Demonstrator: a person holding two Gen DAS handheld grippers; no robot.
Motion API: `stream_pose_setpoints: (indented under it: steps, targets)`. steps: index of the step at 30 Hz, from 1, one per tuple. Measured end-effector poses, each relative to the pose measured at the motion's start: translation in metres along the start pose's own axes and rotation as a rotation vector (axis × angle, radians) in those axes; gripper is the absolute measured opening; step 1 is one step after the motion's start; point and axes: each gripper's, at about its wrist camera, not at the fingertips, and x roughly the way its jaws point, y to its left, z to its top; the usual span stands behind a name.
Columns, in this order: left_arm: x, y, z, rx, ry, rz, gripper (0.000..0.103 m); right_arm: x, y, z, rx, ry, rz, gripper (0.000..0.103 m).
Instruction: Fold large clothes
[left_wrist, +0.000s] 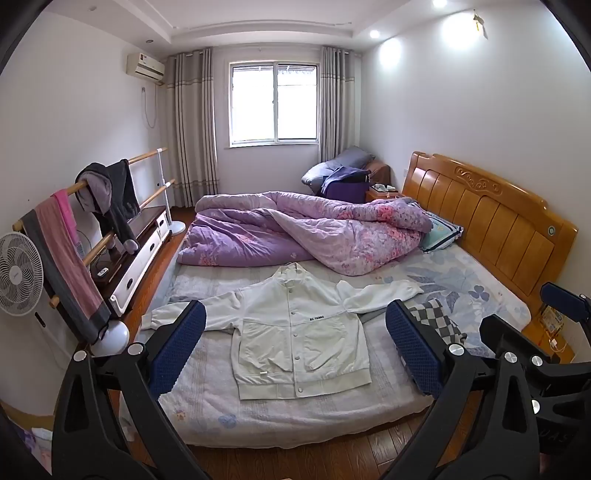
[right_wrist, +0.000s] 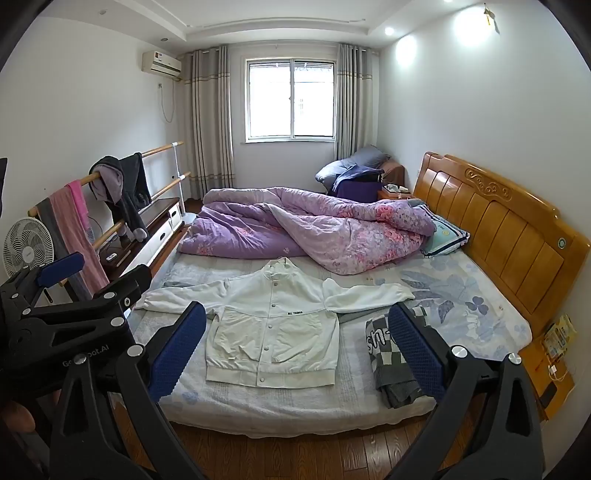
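Note:
A white button-front jacket (left_wrist: 295, 325) lies flat on the bed, face up, collar toward the window, both sleeves spread out to the sides. It also shows in the right wrist view (right_wrist: 273, 328). My left gripper (left_wrist: 295, 325) is open and empty, held above the near bed edge, its blue pads framing the jacket. My right gripper (right_wrist: 295, 336) is open and empty too, held a little further right, with the jacket between its pads. A folded grey and white checked garment (right_wrist: 391, 354) lies on the bed to the right of the jacket.
A crumpled purple quilt (left_wrist: 295, 229) covers the far half of the bed. A wooden headboard (left_wrist: 487, 221) and a pillow (left_wrist: 439, 232) are on the right. On the left are a clothes rail (left_wrist: 92, 206), a fan (left_wrist: 18, 273) and a low cabinet (left_wrist: 140, 247). Wooden floor (left_wrist: 295, 458) lies in front.

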Motion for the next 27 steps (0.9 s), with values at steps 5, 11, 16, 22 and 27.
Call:
stream_pose_setpoints:
  steps: [5, 11, 16, 22, 27]
  targets:
    - [0.0001, 0.0001, 0.0, -0.002, 0.001, -0.001, 0.098, -0.0009, 0.0004, 0.0, -0.001, 0.0, 0.001, 0.095]
    - [0.0002, 0.0002, 0.0, -0.003, 0.002, -0.002, 0.098, -0.0001, -0.0001, 0.0, 0.002, 0.004, 0.0, 0.095]
    - [-0.0001, 0.0001, -0.0001, -0.004, 0.003, -0.001, 0.098, -0.0009, 0.0005, -0.0001, 0.002, 0.005, 0.0, 0.095]
    - [0.0001, 0.0002, 0.0, -0.002, 0.004, -0.001, 0.098, -0.001, 0.0003, -0.0002, 0.002, 0.006, 0.001, 0.095]
    - [0.0002, 0.0002, 0.0, -0.003, 0.004, -0.001, 0.098, -0.0012, 0.0003, -0.0001, 0.002, 0.006, 0.001, 0.095]
